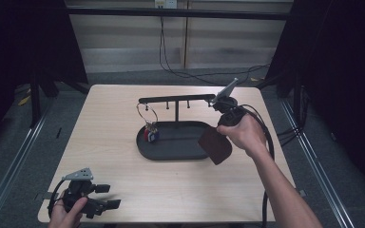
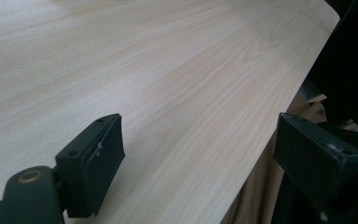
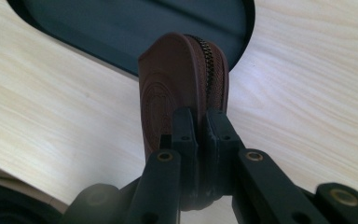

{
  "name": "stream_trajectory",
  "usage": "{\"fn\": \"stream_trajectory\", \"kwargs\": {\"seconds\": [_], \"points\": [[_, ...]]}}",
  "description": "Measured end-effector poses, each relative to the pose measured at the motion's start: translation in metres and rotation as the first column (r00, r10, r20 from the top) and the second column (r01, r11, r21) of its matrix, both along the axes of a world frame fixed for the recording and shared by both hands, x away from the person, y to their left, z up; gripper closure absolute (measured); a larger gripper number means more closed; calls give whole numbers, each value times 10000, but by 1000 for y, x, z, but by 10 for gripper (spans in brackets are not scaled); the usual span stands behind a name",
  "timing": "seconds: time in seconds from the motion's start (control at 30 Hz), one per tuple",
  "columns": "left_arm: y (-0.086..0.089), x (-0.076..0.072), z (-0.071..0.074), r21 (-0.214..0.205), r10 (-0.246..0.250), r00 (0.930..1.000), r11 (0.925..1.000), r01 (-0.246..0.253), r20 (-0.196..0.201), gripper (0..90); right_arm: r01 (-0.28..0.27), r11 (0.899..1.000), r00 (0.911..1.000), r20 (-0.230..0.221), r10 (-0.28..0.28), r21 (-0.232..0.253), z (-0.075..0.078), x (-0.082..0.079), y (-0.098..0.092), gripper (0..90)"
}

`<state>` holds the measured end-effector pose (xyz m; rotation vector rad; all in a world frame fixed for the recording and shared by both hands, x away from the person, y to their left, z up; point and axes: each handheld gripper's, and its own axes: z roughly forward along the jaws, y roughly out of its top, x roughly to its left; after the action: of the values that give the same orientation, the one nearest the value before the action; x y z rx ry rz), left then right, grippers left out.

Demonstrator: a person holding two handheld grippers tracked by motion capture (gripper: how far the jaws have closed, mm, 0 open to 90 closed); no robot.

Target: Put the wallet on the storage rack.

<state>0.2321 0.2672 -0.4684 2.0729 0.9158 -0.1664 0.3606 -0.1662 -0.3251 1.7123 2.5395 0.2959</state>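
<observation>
High view: right gripper (image 1: pixel 215 142) sits right of centre, jaws clamped on a brown zip pouch (image 1: pixel 215 145) that hangs over the right end of the black oval tray (image 1: pixel 171 151), above the tabletop. Right gripper view confirms it: both pads pinched tight on the pouch (image 3: pixel 182 98), zipper edge facing right of frame, tray (image 3: pixel 121 28) across the top of frame and the light wood table (image 3: pixel 51 107) underneath. Tray carries a T-shaped hook stand (image 1: pixel 176 100), with a key ring (image 1: pixel 148 122) hanging from its left end, centre of frame. Left gripper (image 1: pixel 105 195) is at lower left, near the table's front edge, well apart from the tray. Left gripper view: jaws spread wide, nothing between them, just bare table (image 2: pixel 168 70)
</observation>
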Motion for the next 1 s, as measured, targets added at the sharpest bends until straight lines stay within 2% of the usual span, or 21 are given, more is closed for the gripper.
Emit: {"fn": "stream_trajectory", "kwargs": {"seconds": [0.2, 0.47, 0.73, 0.8, 0.87, 1.0], "points": [[0, 0, 1, -27, -60, 10000, 10000, 60, 30, 163, -103, 9999, 9999, 56, 103, 108, -4, 6, 10, 832], [-1, -1, 1, -21, -41, 10000, 10000, 41, 13, 163, 231, 9991, 9997, 71, -234, 361, -7, 17, 13, 833], [0, -1, 1, -22, -13, 10000, 10000, 13, 17, 163, 681, 9948, 9967, 399, -713, 761, -8, 25, 8, 833], [0, -1, 1, -42, -5, 10000, 10000, 5, 14, 164, 850, 9913, 9945, 529, -906, 1008, -9, 27, 5, 834], [0, -1, 1, -56, 2, 10000, 10000, -2, 14, 164, 1100, 9871, 9888, 875, -1205, 1164, -8, 27, 2, 835], [0, -1, 1, -24, 5, 10000, 10000, -4, 29, 163, 1227, 9833, 9861, 958, -1361, 1341, -14, 29, -2, 835]]}}
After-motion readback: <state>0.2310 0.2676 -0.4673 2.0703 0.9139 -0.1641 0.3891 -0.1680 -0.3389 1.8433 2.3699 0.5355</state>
